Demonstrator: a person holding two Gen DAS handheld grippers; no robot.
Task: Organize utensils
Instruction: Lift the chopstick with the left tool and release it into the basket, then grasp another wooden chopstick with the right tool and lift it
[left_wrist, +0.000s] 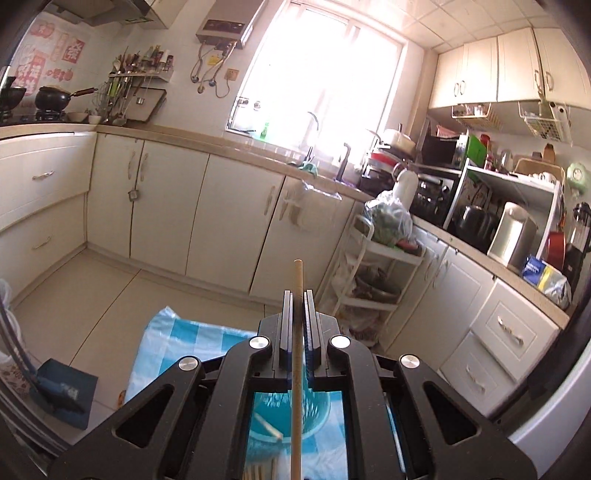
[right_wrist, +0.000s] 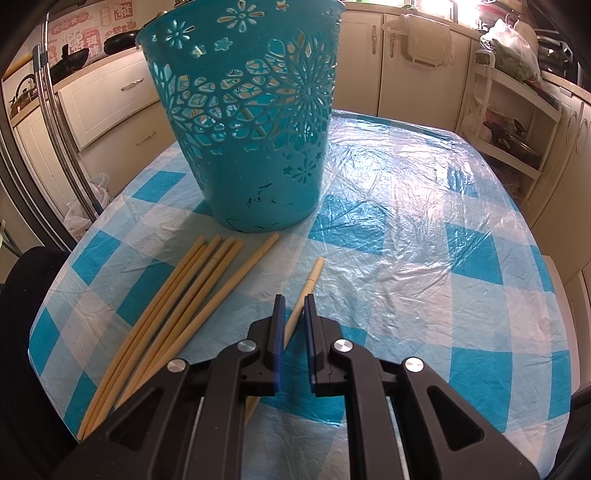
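A: Teal basket on checked bench, loose chopsticks just before it.
B: Jaws?
A: Left gripper clamps one chopstick above basket. Right gripper narrow, straddling a bench chopstick; contact unclear.

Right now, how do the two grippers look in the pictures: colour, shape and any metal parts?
Both look alike. The left gripper and the right gripper are matte black, with two flat parallel fingers lined by thin blue pads. Behind the fingers, angular black link arms with triangular cut-outs spread outward, joined by round silver bolts. No cables, markings, hands or sleeves are visible.
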